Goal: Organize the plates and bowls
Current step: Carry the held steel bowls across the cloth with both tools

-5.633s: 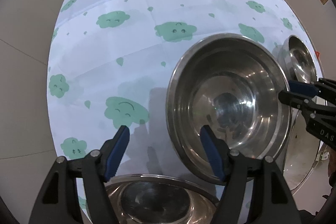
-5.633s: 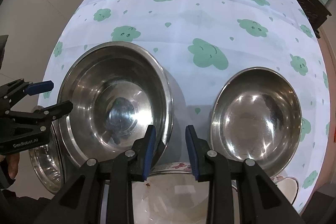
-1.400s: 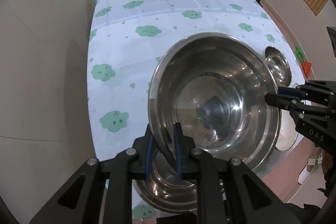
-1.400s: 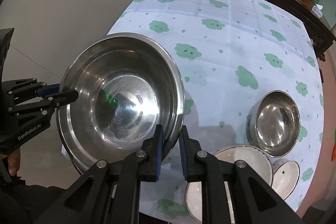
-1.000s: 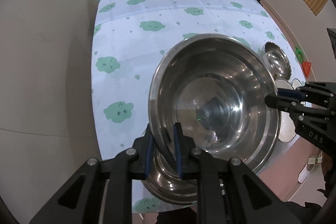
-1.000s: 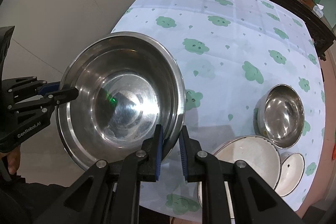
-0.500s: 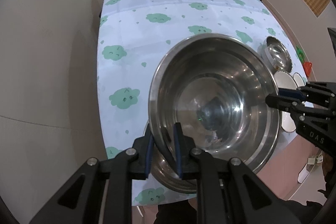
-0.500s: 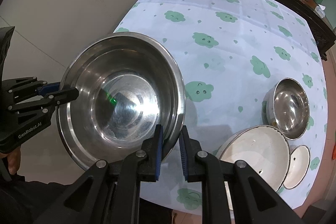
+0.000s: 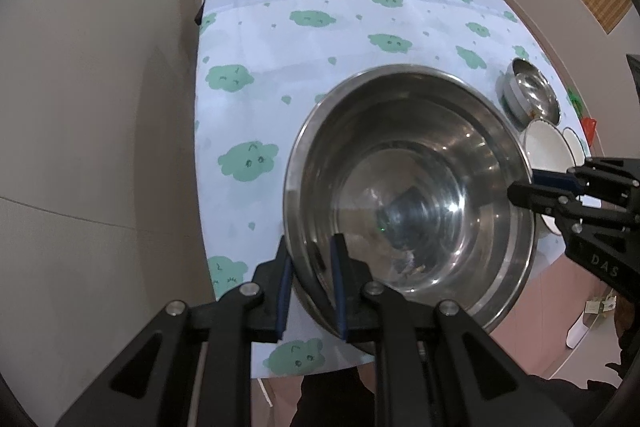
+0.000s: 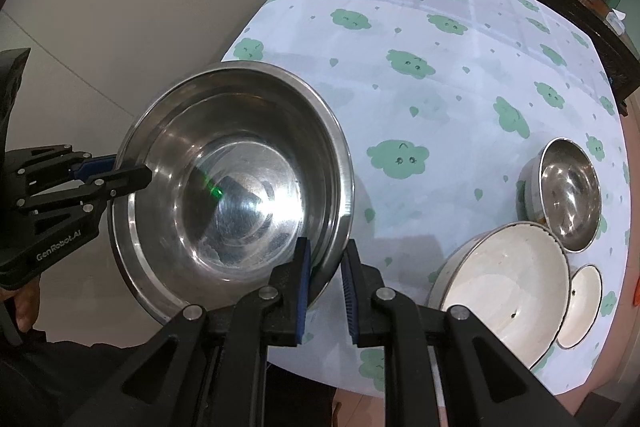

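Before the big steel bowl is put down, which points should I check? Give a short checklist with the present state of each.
1. Left gripper clamped on big steel bowl rim: ok.
2. Right gripper clamped on opposite rim: ok.
3. Bowl empty inside: ok.
4. Free tablecloth beyond the bowl: ok.
5. Bowl clear of white bowl and small steel bowl: ok.
6. Anything under the held bowl: cannot tell.

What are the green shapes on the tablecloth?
The tablecloth is pale white-blue with green smiling clouds and small drops, seen best in the right wrist view.
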### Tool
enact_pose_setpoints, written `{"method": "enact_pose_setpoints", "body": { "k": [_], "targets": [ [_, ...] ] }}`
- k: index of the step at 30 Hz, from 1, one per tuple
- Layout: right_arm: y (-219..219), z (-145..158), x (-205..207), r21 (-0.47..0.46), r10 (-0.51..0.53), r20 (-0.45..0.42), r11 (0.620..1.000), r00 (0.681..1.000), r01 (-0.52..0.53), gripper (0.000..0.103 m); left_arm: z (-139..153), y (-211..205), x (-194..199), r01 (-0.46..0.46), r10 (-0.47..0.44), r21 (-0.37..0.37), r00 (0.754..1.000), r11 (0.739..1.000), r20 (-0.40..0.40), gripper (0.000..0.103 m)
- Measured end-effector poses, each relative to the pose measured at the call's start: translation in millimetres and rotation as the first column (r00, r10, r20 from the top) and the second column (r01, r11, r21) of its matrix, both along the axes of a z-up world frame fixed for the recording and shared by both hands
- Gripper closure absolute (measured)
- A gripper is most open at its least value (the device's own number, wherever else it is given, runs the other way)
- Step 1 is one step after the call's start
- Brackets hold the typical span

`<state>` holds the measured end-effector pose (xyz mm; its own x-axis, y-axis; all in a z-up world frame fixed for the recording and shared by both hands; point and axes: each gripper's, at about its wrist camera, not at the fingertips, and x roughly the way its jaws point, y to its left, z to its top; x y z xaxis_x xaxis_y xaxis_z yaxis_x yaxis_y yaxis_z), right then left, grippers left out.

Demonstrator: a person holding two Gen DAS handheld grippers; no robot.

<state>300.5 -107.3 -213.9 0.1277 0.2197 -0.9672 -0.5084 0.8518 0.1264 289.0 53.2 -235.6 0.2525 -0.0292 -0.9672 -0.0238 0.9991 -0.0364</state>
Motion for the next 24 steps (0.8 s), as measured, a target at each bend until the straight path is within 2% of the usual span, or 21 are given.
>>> {"method": "enact_pose_setpoints", "body": {
  "k": [24],
  "targets": [
    [7.6, -19.7, -16.1, -0.021, 0.008, -0.039, 1.0, 0.999, -0.009, 0.086, -22.8, 2.3, -14.4, 0.014, -0.014, 0.004, 0.999, 1.0, -0.049, 0.088]
  ]
}}
